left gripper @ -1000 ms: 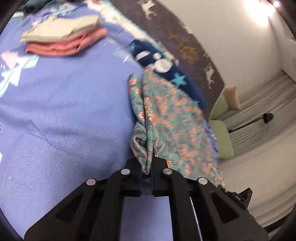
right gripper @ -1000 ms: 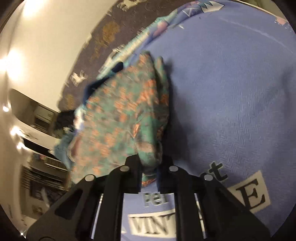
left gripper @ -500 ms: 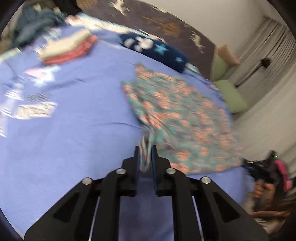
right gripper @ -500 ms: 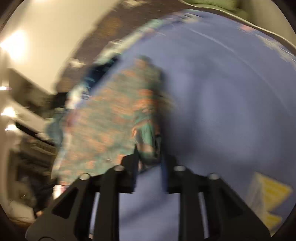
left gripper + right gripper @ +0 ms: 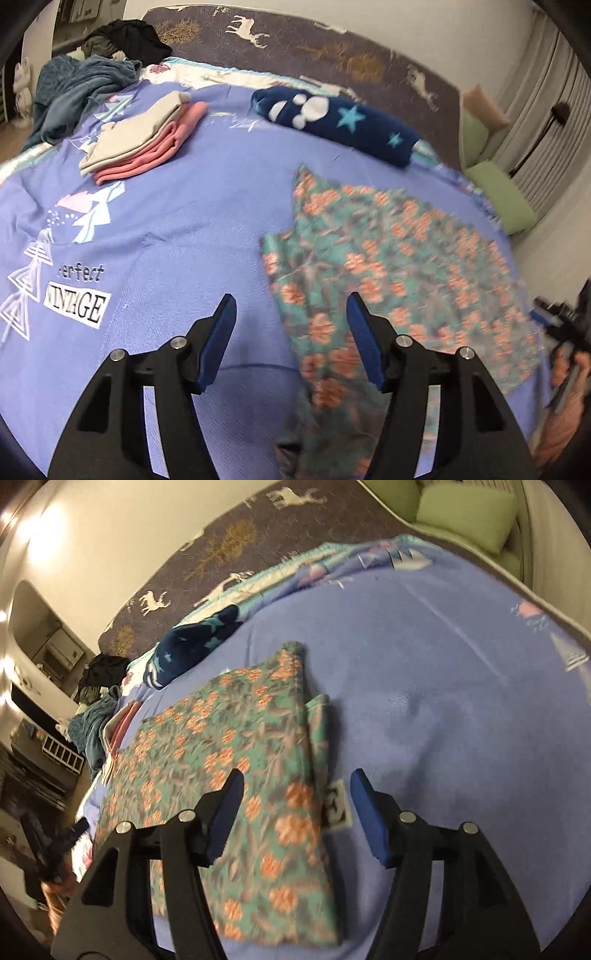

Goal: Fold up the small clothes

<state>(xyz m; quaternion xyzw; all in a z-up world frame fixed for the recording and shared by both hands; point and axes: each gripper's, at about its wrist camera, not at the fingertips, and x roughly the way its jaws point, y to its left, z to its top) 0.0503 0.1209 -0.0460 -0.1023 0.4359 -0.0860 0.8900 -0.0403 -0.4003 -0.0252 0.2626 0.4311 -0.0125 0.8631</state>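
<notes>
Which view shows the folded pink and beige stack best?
Left wrist: the folded stack lies in full view on the bedspread, both layers distinct. Right wrist shows only a pink sliver past the floral garment.

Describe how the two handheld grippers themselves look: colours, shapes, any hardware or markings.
The left gripper and the right gripper look alike: matte black angular frames with triangular cut-outs, each forking into two fingers. The fingers carry flat blue pads on their inner faces. Round silver screw heads sit on the joints. No cables, labels or sleeves are visible.
</notes>
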